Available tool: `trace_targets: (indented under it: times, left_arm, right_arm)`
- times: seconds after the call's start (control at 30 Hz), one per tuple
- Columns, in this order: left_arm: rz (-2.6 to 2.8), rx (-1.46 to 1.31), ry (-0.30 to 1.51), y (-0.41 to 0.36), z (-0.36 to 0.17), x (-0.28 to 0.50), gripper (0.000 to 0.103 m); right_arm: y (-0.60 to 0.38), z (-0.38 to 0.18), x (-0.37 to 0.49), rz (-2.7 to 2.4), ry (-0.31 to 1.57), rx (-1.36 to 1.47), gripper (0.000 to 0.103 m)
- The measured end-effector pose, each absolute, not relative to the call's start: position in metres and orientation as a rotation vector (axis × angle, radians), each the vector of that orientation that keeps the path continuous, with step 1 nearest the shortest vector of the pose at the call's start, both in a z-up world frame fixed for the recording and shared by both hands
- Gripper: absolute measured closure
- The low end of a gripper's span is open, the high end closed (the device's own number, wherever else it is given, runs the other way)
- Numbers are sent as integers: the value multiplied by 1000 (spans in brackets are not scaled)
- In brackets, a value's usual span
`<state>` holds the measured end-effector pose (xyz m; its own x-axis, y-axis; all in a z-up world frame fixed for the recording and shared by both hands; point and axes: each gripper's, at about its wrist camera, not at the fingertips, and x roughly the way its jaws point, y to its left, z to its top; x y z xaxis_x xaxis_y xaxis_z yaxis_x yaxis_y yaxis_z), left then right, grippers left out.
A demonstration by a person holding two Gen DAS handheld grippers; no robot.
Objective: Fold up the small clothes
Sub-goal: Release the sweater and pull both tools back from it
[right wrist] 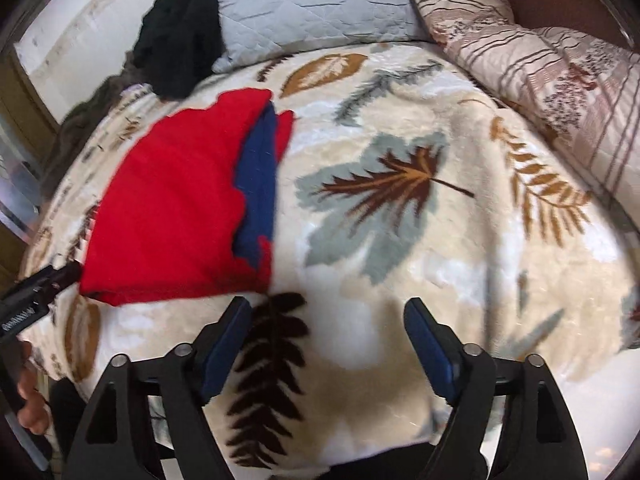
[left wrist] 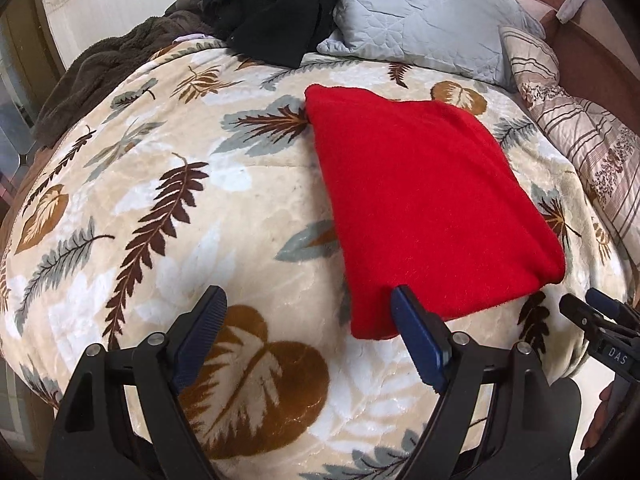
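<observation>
- Left gripper (left wrist: 306,312): fingers spread wide and released, nothing between them, only the leaf-print blanket (left wrist: 168,184) below.
- Its right finger (left wrist: 416,336) overlaps the near edge of the red folded garment (left wrist: 432,208) in the left wrist view; cannot tell whether it touches.
- Red folded garment: lies flat on the bed, ahead and to the right of the left fingers, near left corner just beside the right finger tip.
- In the right wrist view the same garment (right wrist: 172,208) sits ahead-left of the right fingers, apart from them; a blue layer (right wrist: 260,184) shows along its right edge between red layers.
- Right gripper (right wrist: 326,320): fingers released, wide, empty; blanket leaf print (right wrist: 272,360) between them. View is motion-blurred.
- Each gripper shows at the edge of the other's view: right one (left wrist: 600,312) at the far right, left one (right wrist: 40,288) at the far left, touching the garment's near left corner or just beside it.
- Far beyond the fingers: black clothing (left wrist: 272,8), grey quilted pillow (left wrist: 424,16), striped pillow (left wrist: 580,136) at right, brown fuzzy blanket (left wrist: 100,64) at left.
</observation>
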<state>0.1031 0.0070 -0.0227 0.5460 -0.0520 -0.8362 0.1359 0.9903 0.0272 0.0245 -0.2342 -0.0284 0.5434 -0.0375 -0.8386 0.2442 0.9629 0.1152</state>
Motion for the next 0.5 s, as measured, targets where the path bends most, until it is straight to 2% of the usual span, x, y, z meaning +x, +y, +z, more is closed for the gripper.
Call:
trace_targets:
  times: [0.13, 0.5]
  left_arm:
    - [-98, 62, 977, 12, -29, 96, 18]
    - [-94, 14, 984, 19, -32, 91, 18]
  right_arm:
    - [-232, -22, 15, -202, 935, 185, 7]
    - [-207, -15, 19, -182, 933, 70, 7]
